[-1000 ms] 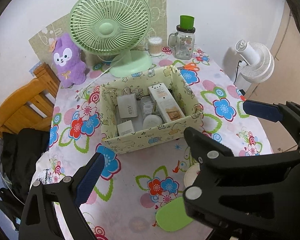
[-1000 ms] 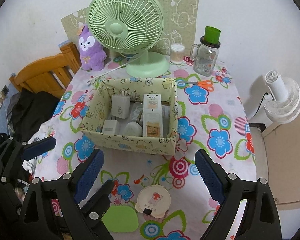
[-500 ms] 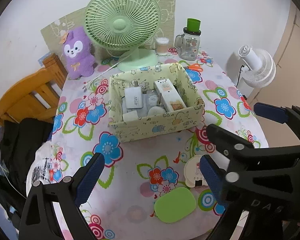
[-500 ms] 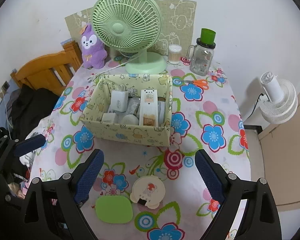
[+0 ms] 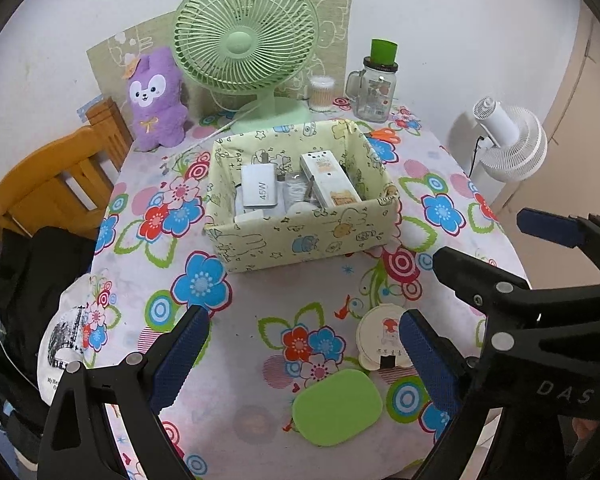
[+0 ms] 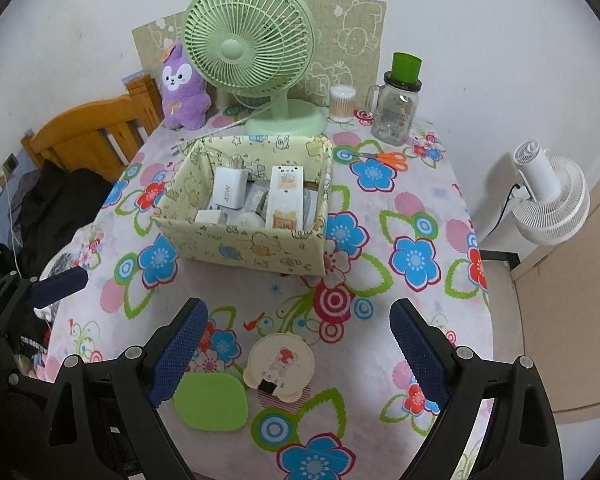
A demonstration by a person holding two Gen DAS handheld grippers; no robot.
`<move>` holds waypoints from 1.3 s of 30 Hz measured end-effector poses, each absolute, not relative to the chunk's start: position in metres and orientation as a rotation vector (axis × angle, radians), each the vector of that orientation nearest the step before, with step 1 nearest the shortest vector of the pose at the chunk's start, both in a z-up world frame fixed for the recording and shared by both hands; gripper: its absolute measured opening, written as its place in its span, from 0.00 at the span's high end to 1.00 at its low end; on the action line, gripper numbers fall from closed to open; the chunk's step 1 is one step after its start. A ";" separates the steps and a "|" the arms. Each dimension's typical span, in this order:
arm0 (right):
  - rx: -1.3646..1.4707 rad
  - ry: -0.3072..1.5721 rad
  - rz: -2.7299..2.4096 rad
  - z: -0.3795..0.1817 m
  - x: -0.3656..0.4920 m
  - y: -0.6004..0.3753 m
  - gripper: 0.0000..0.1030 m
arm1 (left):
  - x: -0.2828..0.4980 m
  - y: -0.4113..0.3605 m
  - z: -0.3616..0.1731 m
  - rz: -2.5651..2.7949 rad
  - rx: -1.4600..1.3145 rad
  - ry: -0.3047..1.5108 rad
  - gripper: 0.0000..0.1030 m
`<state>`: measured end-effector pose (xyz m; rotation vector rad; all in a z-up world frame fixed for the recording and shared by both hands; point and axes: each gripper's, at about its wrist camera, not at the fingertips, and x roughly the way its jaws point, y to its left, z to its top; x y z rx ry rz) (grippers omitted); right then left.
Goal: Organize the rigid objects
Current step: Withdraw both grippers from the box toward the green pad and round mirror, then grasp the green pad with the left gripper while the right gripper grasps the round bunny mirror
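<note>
A pale yellow fabric storage box [image 5: 308, 236] [image 6: 244, 248] sits mid-table, holding a white 45W charger [image 5: 259, 191], a long white carton [image 5: 330, 179] [image 6: 285, 196] and other small items. Near the front edge lie a green rounded pad [image 5: 337, 407] [image 6: 211, 401] and a round cream device with a cartoon figure [image 5: 382, 334] [image 6: 281, 365]. My left gripper [image 5: 300, 354] is open and empty above the front of the table. My right gripper [image 6: 298, 354] is open and empty, with the round device between its fingers in the view.
A green desk fan [image 6: 256, 48], purple plush [image 6: 184, 86], cotton swab jar [image 6: 342, 103], glass mug jar with green lid [image 6: 396, 112] and orange scissors [image 6: 384, 157] stand at the back. A wooden chair [image 5: 48, 184] is left, a white floor fan [image 6: 548, 200] right.
Both grippers have pulled back and up from the box toward the front edge, so the green pad and round device now show fully. Both stay open.
</note>
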<state>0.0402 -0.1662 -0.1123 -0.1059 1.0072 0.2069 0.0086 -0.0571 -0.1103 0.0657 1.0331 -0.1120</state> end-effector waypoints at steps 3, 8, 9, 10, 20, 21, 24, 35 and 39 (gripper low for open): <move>-0.109 1.003 0.224 -0.118 0.039 -0.168 0.09 | 0.007 -0.060 -0.118 -0.102 0.077 1.037 0.06; -0.110 1.015 0.240 -0.131 0.039 -0.170 0.09 | 0.003 -0.059 -0.133 -0.072 0.059 1.063 0.06; -0.110 1.018 0.243 -0.134 0.038 -0.171 0.09 | 0.001 -0.058 -0.136 -0.069 0.051 1.067 0.06; -0.111 1.022 0.247 -0.137 0.039 -0.171 0.09 | 0.000 -0.058 -0.139 -0.067 0.043 1.071 0.06; -0.135 1.060 0.284 -0.173 0.038 -0.171 0.09 | -0.006 -0.052 -0.168 -0.043 -0.038 1.094 0.06; -0.136 1.063 0.288 -0.175 0.038 -0.171 0.09 | -0.007 -0.052 -0.170 -0.042 -0.042 1.098 0.06; -0.142 1.067 0.302 -0.184 0.038 -0.170 0.09 | -0.008 -0.053 -0.181 -0.047 -0.053 1.116 0.06; -0.166 1.048 0.365 -0.213 0.037 -0.167 0.09 | -0.012 -0.052 -0.218 -0.018 -0.093 1.186 0.06; -0.192 1.056 0.383 -0.227 0.036 -0.165 0.09 | -0.015 -0.054 -0.231 0.014 -0.109 1.216 0.06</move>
